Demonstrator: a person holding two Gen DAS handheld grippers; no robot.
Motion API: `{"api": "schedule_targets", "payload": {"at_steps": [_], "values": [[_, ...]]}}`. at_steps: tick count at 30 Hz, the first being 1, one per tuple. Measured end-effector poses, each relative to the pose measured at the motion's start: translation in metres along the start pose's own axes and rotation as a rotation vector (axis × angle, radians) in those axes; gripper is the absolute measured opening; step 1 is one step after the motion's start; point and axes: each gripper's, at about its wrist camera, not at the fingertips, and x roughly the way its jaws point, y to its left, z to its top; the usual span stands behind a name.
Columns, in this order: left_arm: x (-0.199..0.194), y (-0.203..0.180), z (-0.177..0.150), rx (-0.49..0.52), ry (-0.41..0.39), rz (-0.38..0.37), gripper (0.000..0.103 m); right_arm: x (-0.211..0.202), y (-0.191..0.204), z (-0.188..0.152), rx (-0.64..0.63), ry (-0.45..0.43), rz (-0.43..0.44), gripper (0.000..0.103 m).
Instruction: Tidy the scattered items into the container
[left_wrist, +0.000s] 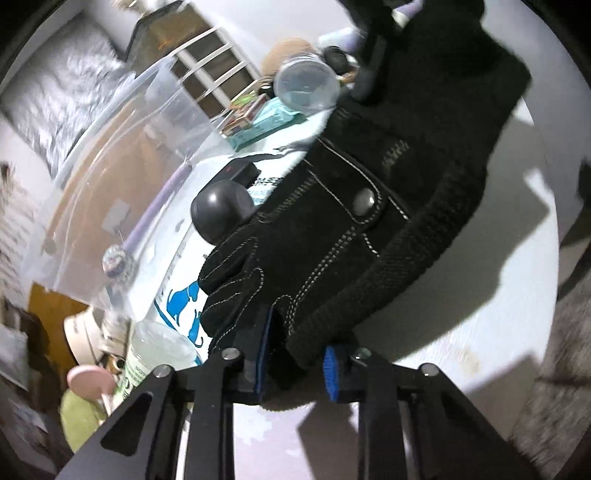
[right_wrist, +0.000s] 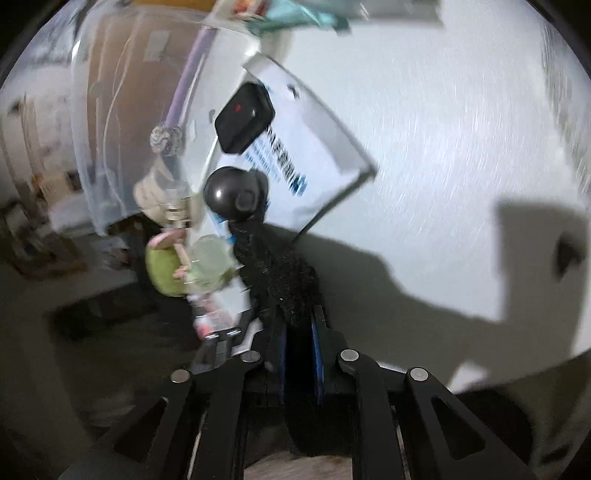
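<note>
A black suede glove (left_wrist: 354, 221) with white stitching and a metal snap stretches across the left wrist view. My left gripper (left_wrist: 297, 363) is shut on its near edge. My right gripper (right_wrist: 299, 354) is shut on the other end of the glove (right_wrist: 280, 273); it appears at the top of the left wrist view (left_wrist: 373, 62). The clear plastic container (left_wrist: 122, 155) stands to the left, also in the right wrist view (right_wrist: 110, 129). A black round object (left_wrist: 221, 210), a flat black device (right_wrist: 243, 118) and a white printed pouch (right_wrist: 314, 147) lie by it.
A clear plastic cup (left_wrist: 306, 86), a teal packet (left_wrist: 266, 122) and small boxes lie further back on the white table (left_wrist: 480, 314). A clear bottle (left_wrist: 155, 354), a pink disc (left_wrist: 90, 380) and a lilac stick (left_wrist: 155, 206) are at the left. Dark floor (right_wrist: 92, 350) lies beyond the table edge.
</note>
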Motion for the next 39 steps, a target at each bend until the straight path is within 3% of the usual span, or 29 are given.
{"api": "schedule_targets", "payload": {"at_steps": [1, 3, 5, 9, 13, 18, 28, 29, 31, 33, 35, 39], "values": [[0.000, -0.001, 0.001, -0.032, 0.006, -0.012, 0.023, -0.003, 0.005, 0.001, -0.044, -0.022, -0.034, 0.014], [-0.001, 0.002, 0.003, -0.098, 0.021, -0.038, 0.022, -0.013, 0.018, -0.003, -0.150, -0.073, -0.107, 0.025], [0.000, 0.004, 0.005, -0.147, 0.034, -0.061, 0.021, -0.026, 0.037, -0.014, -0.320, -0.151, -0.225, 0.055], [0.002, 0.010, 0.010, -0.206, 0.063, -0.102, 0.021, -0.042, 0.070, -0.055, -0.735, -0.286, -0.461, 0.055], [0.004, 0.021, 0.015, -0.265, 0.097, -0.146, 0.021, -0.028, 0.081, -0.115, -1.151, -0.325, -0.678, 0.055], [0.006, 0.033, 0.026, -0.327, 0.155, -0.206, 0.021, 0.016, 0.068, -0.163, -1.464, -0.369, -0.846, 0.055], [0.005, 0.046, 0.034, -0.361, 0.173, -0.256, 0.021, 0.088, 0.056, -0.178, -1.767, -0.393, -1.039, 0.055], [0.004, 0.045, 0.034, -0.355, 0.171, -0.254, 0.021, 0.092, 0.057, -0.176, -1.788, -0.400, -1.061, 0.048], [0.004, 0.043, 0.032, -0.336, 0.160, -0.243, 0.023, 0.094, 0.060, -0.167, -1.802, -0.369, -1.087, 0.025], [0.005, 0.041, 0.029, -0.325, 0.146, -0.231, 0.028, 0.090, 0.064, -0.160, -1.789, -0.344, -1.078, 0.023], [0.008, 0.039, 0.025, -0.327, 0.144, -0.225, 0.041, 0.087, 0.067, -0.156, -1.792, -0.327, -1.085, 0.023], [0.014, 0.034, 0.022, -0.314, 0.148, -0.238, 0.037, 0.083, 0.067, -0.155, -1.808, -0.282, -1.100, 0.022]]}}
